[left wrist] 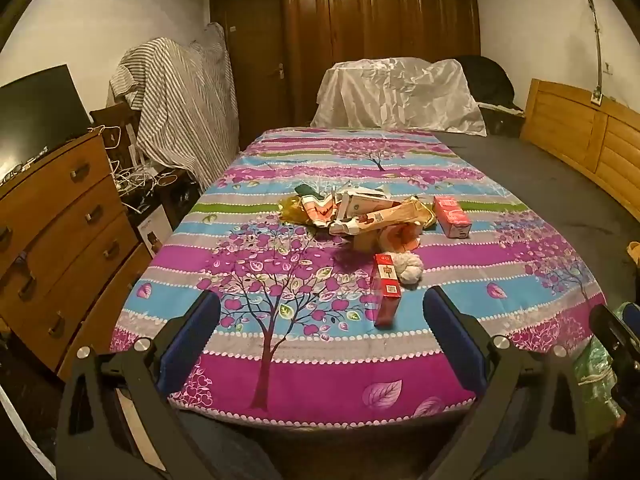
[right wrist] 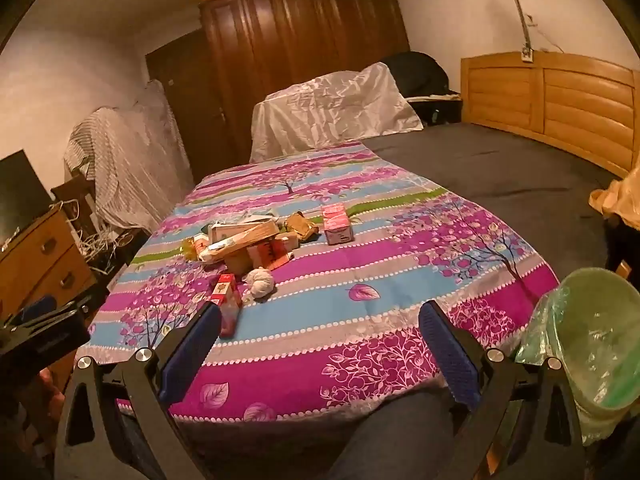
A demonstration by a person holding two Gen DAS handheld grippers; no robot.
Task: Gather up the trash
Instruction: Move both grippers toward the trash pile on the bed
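Ahead of both wide-open, empty grippers, a red box [left wrist: 387, 295] is seen on the bedspread [left wrist: 320, 372], long axis pointing away, nearer the left gripper [left wrist: 320, 354] than the right gripper [right wrist: 320, 354].

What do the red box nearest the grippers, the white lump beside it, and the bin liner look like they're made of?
Red box: printed cardboard, slightly glossy, with sharp folded edges and flat faces.
White lump: probably crumpled tissue or paper; matte, soft, rounded wrinkles, though cloth can't be ruled out.
Bin liner: thin green plastic film; translucent, shiny and creased.
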